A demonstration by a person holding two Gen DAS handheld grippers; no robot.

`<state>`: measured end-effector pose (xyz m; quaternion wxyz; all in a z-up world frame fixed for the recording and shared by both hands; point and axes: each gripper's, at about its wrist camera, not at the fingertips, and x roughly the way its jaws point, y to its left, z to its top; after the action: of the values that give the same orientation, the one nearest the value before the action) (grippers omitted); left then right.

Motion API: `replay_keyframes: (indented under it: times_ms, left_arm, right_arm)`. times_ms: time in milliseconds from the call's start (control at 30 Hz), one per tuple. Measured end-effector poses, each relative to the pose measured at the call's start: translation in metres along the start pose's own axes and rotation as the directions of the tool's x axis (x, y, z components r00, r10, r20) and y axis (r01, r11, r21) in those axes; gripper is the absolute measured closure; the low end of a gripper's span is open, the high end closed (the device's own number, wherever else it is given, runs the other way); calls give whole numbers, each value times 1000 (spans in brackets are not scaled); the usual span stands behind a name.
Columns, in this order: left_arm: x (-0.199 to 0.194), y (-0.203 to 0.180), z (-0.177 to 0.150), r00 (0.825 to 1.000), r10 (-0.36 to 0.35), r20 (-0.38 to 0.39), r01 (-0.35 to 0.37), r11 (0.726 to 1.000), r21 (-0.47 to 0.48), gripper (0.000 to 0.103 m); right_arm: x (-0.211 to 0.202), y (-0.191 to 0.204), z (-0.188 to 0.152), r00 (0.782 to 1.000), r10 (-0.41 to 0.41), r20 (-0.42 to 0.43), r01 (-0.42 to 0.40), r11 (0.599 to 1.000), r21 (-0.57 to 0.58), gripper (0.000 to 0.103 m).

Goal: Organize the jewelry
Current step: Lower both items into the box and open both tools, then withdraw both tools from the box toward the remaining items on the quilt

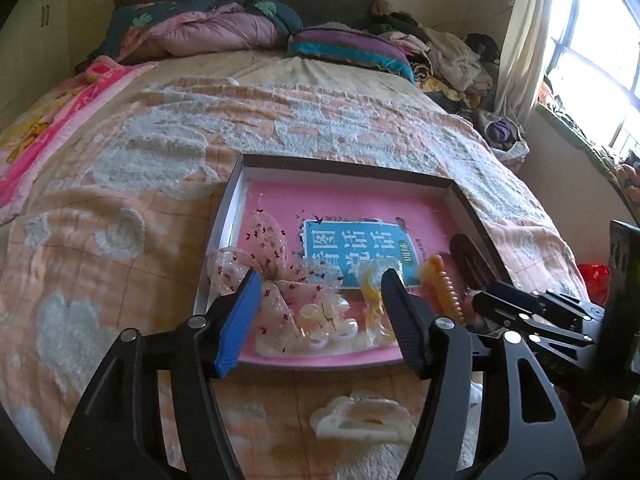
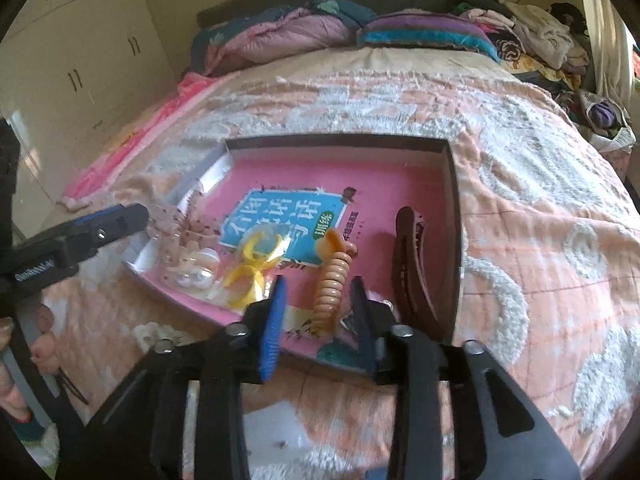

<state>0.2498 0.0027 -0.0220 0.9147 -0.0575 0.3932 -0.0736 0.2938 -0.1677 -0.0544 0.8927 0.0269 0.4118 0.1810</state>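
Bed (image 2: 520, 184), soft quilt; box (image 2: 454, 208) holds hair clips. My right claw (image 2: 320, 304) apart around orange spiral clip (image 2: 330, 284), not clamped; left claw (image 1: 320, 312) apart above bow (image 1: 276, 280). Risk: clip slips, box shifts.

Pink book (image 2: 400, 184) (blue label), orange spiral clip (image 2: 330, 280), brown clip (image 2: 412, 268), yellow clip (image 2: 252, 268)

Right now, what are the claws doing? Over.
Both claws open: left claw, right claw. Orange spiral clip lies in box, between right fingers. Nothing blocking.
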Motion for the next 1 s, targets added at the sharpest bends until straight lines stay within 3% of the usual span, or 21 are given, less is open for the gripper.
replay_keyframes:
  times_ms: [100,267,500,700,1000]
  left_arm:
    - [-11,-6,-3,1000,10,9,-10,1000,18,41]
    - [-34,-8,-9,998,13,56,-14,1000,6,28]
    - [-68,-2,-15,995,17,103,-15,1000,-21,20]
    - [-97,-9,-16,988,41,149,-38,999,-25,17]
    - [-133,-23,-24,978,44,206,-46,999,2,13]
  right_arm:
    - [-22,0,-2,999,22,43,-23,1000,17,56]
    - [-59,0,-5,996,9,93,-13,999,44,16]
    - [-112,6,-4,980,-45,194,38,999,38,11]
    - [-152,9,-7,962,-38,269,34,999,17,10]
    - [-188,14,-20,951,-26,309,24,1000,10,10]
